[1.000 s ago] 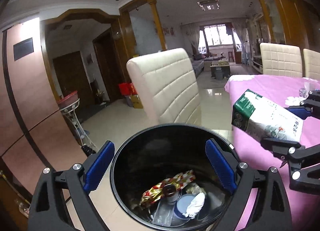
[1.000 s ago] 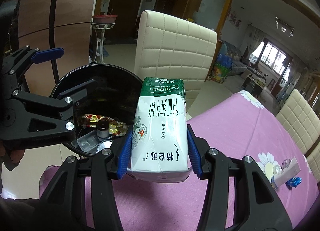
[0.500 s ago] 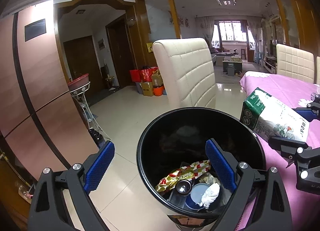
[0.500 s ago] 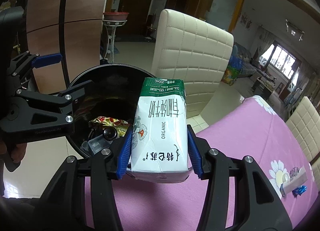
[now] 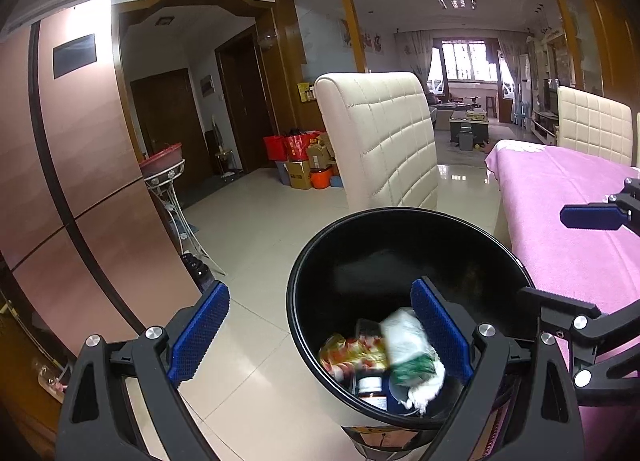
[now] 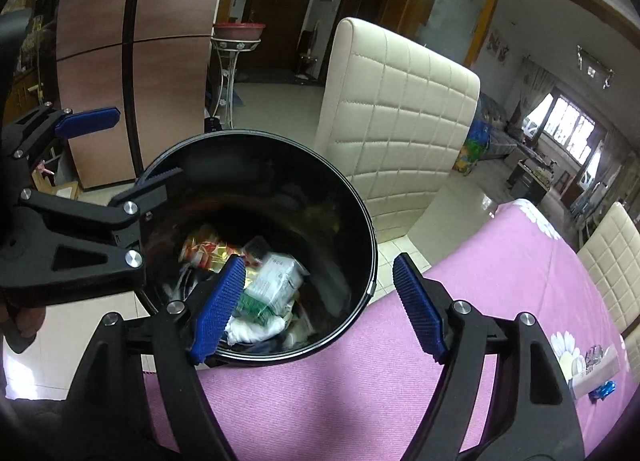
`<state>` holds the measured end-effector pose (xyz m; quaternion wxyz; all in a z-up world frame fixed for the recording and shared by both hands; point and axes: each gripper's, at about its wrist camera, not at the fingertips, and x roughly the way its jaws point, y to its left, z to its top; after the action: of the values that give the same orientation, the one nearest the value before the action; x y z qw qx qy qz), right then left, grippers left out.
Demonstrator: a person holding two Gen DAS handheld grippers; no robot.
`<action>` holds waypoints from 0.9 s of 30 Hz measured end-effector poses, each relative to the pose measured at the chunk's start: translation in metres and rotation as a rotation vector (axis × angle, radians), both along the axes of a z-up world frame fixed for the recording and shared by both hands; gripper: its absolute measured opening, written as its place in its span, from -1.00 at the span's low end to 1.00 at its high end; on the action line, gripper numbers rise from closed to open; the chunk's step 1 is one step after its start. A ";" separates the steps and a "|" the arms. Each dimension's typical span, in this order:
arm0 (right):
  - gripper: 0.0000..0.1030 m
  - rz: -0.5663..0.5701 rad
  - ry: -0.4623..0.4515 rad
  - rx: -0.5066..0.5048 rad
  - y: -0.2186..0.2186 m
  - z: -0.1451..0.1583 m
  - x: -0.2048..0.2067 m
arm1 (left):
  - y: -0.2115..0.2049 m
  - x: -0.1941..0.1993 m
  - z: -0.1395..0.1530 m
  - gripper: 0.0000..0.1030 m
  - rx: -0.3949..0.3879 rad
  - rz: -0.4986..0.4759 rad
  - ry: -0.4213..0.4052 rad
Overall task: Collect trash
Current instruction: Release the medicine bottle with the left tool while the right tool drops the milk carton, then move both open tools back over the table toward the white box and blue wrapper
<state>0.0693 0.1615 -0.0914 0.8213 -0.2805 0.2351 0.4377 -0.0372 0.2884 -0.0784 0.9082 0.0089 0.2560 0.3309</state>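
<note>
The right gripper [image 6: 320,305] was opening with nothing between its jaws; the milk carton [image 6: 276,281] lay inside the black bin [image 6: 360,197]. The left gripper [image 5: 320,335] stood wide across the bin's rim, gripping nothing.

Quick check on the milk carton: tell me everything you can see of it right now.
The milk carton is inside the black trash bin, blurred, apparently just landing. It looks like a white paperboard box with green print at one end. It lies tilted on the other trash: a red and yellow wrapper beside it, white crumpled tissue under its lower end. No gripper touches it; the right gripper above is opening, with nothing between its jaws.
</note>
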 end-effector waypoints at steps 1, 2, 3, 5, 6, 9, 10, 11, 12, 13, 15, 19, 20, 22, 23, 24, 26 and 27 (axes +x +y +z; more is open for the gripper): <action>0.46 -0.003 0.002 -0.001 0.000 0.000 0.002 | -0.001 0.001 0.000 0.75 -0.004 -0.004 0.001; 0.46 -0.007 0.005 0.000 -0.002 0.000 0.003 | -0.001 0.001 0.000 0.75 -0.006 -0.007 0.001; 0.46 -0.011 0.006 0.000 -0.003 0.000 0.005 | -0.002 0.002 0.000 0.75 -0.007 -0.011 0.003; 0.46 -0.021 0.008 0.002 -0.007 0.000 0.008 | -0.007 0.005 0.000 0.75 -0.001 -0.021 0.006; 0.46 -0.026 0.007 0.003 -0.009 0.001 0.009 | -0.009 0.006 0.000 0.75 0.002 -0.026 0.007; 0.46 -0.041 0.004 0.006 -0.016 0.002 0.012 | -0.015 0.011 0.001 0.75 0.014 -0.045 0.010; 0.46 -0.045 0.005 0.008 -0.017 0.001 0.013 | -0.017 0.013 0.001 0.75 0.017 -0.050 0.010; 0.46 -0.052 0.006 0.011 -0.020 0.002 0.015 | -0.019 0.014 0.002 0.75 0.017 -0.057 0.011; 0.46 -0.057 0.006 0.011 -0.020 0.002 0.017 | -0.019 0.015 0.002 0.75 0.015 -0.064 0.011; 0.46 -0.066 0.004 0.011 -0.024 0.002 0.018 | -0.021 0.017 0.003 0.75 0.011 -0.073 0.011; 0.46 -0.077 -0.001 0.011 -0.031 0.003 0.020 | -0.024 0.022 0.003 0.75 -0.001 -0.088 0.011; 0.46 -0.122 -0.015 0.015 -0.050 0.004 0.030 | -0.038 0.035 0.006 0.75 -0.028 -0.147 0.004; 0.46 -0.135 -0.019 0.016 -0.056 0.005 0.033 | -0.044 0.040 0.007 0.75 -0.026 -0.168 0.004; 0.46 -0.167 -0.034 0.016 -0.070 0.007 0.041 | -0.059 0.051 0.010 0.75 -0.011 -0.209 0.005; 0.46 -0.186 -0.043 0.016 -0.078 0.008 0.045 | -0.066 0.057 0.011 0.75 -0.004 -0.230 0.004; 0.46 -0.213 -0.051 0.017 -0.089 0.009 0.051 | -0.072 0.061 0.011 0.75 0.000 -0.247 0.003; 0.46 -0.258 -0.055 0.022 -0.105 0.010 0.063 | -0.088 0.074 0.014 0.75 0.004 -0.297 0.000; 0.45 -0.282 -0.055 0.026 -0.115 0.011 0.069 | -0.097 0.081 0.015 0.75 0.005 -0.325 -0.004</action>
<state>0.1382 0.0467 -0.0806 0.8843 -0.2458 0.2440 0.3131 0.0433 0.1914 -0.0631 0.9503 0.0519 0.2486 0.1800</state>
